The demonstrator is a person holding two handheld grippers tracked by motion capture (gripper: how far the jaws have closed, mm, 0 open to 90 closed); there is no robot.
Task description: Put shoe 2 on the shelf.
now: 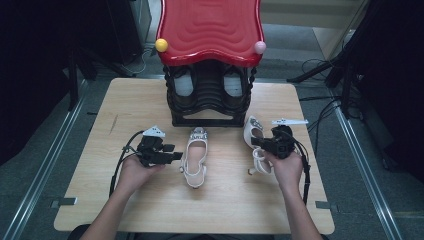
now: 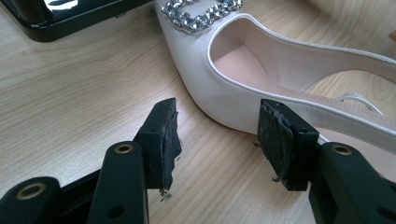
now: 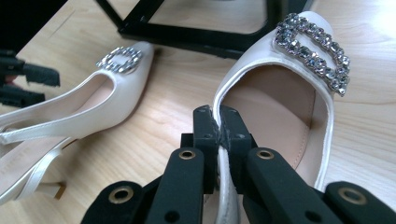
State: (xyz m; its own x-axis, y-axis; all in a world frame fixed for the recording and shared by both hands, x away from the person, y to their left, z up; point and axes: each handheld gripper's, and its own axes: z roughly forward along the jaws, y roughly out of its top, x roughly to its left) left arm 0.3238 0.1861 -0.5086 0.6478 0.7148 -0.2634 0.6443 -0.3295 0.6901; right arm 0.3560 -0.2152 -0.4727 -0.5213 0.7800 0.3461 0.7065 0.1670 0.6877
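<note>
Right tongs: my right gripper (image 3: 219, 133) is clamped on the side rim of the right-hand white satin slingback shoe with a rhinestone buckle (image 3: 299, 116); the rim is pinched between both pads.
Right shoe place: on the light wooden table (image 1: 100, 150), toe near the base of the black rack with a red wavy top (image 1: 210, 30), heel toward me.
Right hand: my right hand (image 1: 287, 167) comes in from the bottom right, gripper (image 1: 260, 142) pointing left into the shoe.
Left tongs: my left gripper (image 2: 217, 135) has its jaws apart, nothing pressed; the pads straddle the near side wall of the other matching white satin shoe (image 2: 243, 74) without touching it.
Left shoe place: mid table, just right of the left gripper (image 1: 177, 156), toe toward the rack.
Left hand: my left hand (image 1: 132, 172) is low over the table, gripper level, pointing right.
</note>
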